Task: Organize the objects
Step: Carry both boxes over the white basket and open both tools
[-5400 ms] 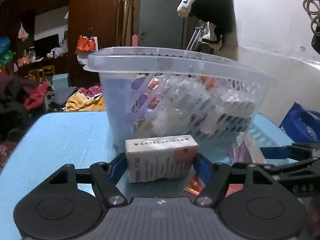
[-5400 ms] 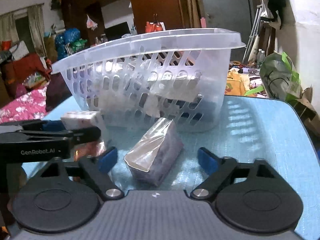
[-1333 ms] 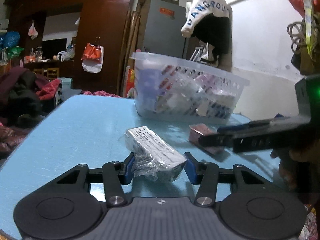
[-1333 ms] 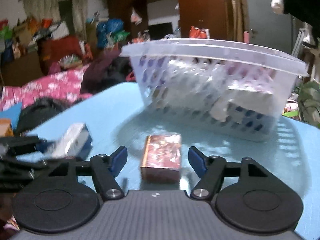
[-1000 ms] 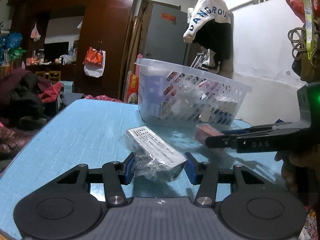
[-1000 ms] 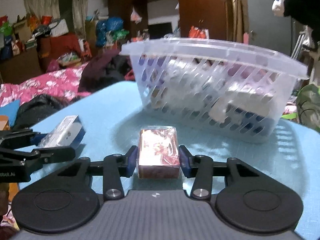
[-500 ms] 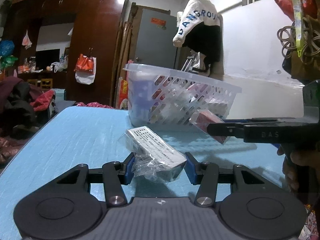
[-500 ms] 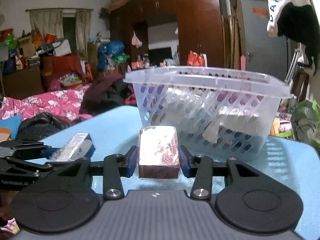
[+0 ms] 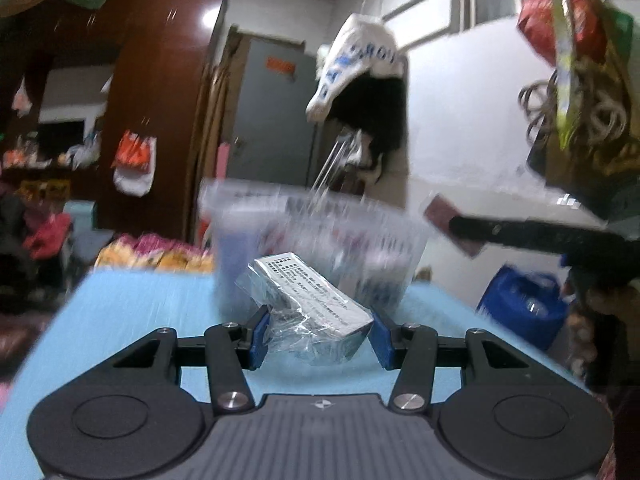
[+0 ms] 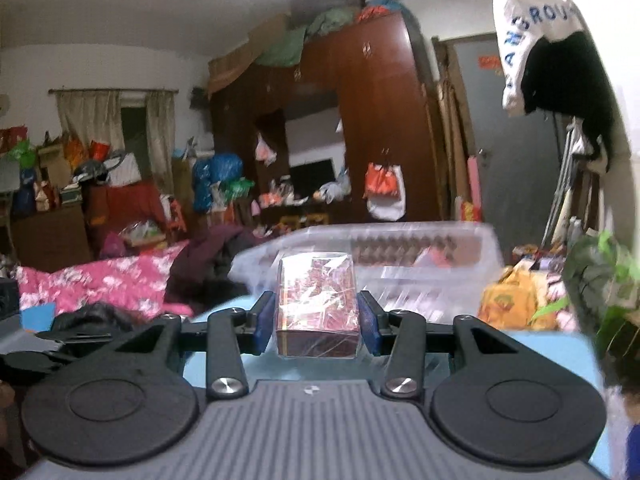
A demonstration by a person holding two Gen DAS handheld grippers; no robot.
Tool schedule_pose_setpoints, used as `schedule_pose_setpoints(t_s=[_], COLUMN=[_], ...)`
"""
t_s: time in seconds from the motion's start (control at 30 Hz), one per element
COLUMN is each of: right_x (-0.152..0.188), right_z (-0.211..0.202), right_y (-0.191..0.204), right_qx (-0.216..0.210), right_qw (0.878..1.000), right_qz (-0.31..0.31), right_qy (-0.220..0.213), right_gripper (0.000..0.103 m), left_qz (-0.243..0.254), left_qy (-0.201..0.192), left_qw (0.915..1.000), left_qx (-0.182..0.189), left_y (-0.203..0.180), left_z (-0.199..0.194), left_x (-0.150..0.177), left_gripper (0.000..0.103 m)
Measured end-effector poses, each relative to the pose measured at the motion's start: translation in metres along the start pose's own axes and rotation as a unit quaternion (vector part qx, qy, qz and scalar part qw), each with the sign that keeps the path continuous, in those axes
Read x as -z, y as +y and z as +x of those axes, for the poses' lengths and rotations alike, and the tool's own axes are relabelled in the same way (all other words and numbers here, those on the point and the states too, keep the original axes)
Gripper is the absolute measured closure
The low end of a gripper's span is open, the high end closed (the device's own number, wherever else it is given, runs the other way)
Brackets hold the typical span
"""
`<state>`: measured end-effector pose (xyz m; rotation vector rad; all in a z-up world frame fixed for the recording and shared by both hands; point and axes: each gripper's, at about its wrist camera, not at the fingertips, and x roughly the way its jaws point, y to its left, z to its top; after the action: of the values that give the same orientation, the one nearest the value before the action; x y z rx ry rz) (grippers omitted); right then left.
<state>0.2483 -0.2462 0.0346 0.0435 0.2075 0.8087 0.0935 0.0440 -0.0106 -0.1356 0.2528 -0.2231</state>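
My left gripper is shut on a white printed box in clear crinkled wrap, held off the blue table. My right gripper is shut on a red foil-wrapped box, also lifted clear of the table. Behind both stands the clear slotted plastic basket, blurred, with several packets inside. In the left wrist view the right gripper's arm comes in from the right, carrying the red box at about the basket's rim height.
A blue bag sits past the table's right edge. A white and black garment hangs on the wall behind the basket. A person's hand holds the right tool. Pink bedding and clutter lie to the left.
Both grippers have risen from the table with their boxes, and both views tilted upward. The right gripper closed on the red box and carried it up toward the basket's rim.
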Motion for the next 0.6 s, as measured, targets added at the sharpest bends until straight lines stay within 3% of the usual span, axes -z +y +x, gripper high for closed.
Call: schedule_pose_setpoints(t_s=[0.1, 0.17, 0.3, 0.47, 0.5, 0.53, 0.57, 0.6], right_x=[-0.028, -0.045, -0.066, -0.066, -0.063, -0.06, -0.055, -0.05], right_z=[0.014, 0.031, 0.062, 0.093, 0.097, 0.102, 0.103, 0.103], right_y=[-0.01, -0.012, -0.019, -0.028, -0.03, -0.032, -0.034, -0.035], right_qx=[0.009, 0.038, 0.051, 0.053, 0.058, 0.061, 0.069, 0.076], right_qw=[1.0, 0.999, 0.997, 0.995, 0.995, 0.994, 0.994, 0.993], right_qz=[-0.003, -0.021, -0.052, -0.071, -0.074, -0.076, -0.076, -0.075], right_qy=[-0.007, -0.003, 0.007, 0.034, 0.039, 0.045, 0.047, 0.048], right_gripper=[0.056, 0.056, 0.055, 0.054, 0.053, 0.045, 0.026, 0.017], left_qz=[0.015, 0.022, 0.027, 0.004, 0.003, -0.001, -0.007, -0.014], left_qy=[-0.023, -0.031, -0.012, 0.017, 0.019, 0.025, 0.034, 0.043], left_qw=[0.9995, 0.9991, 0.9994, 0.9998, 0.9997, 0.9995, 0.9991, 0.9987], left_qx=[0.015, 0.019, 0.017, -0.01, -0.013, -0.019, -0.023, -0.025], left_y=[-0.005, -0.009, -0.014, -0.007, -0.005, -0.003, 0.001, 0.005], left_z=[0.015, 0.033, 0.083, 0.13, 0.136, 0.144, 0.149, 0.155], left_x=[-0.043, -0.072, -0.119, -0.12, -0.117, -0.112, -0.109, -0.106], left_gripper=[0.049, 0.049, 0.049, 0.048, 0.042, 0.024, 0.015, 0.01])
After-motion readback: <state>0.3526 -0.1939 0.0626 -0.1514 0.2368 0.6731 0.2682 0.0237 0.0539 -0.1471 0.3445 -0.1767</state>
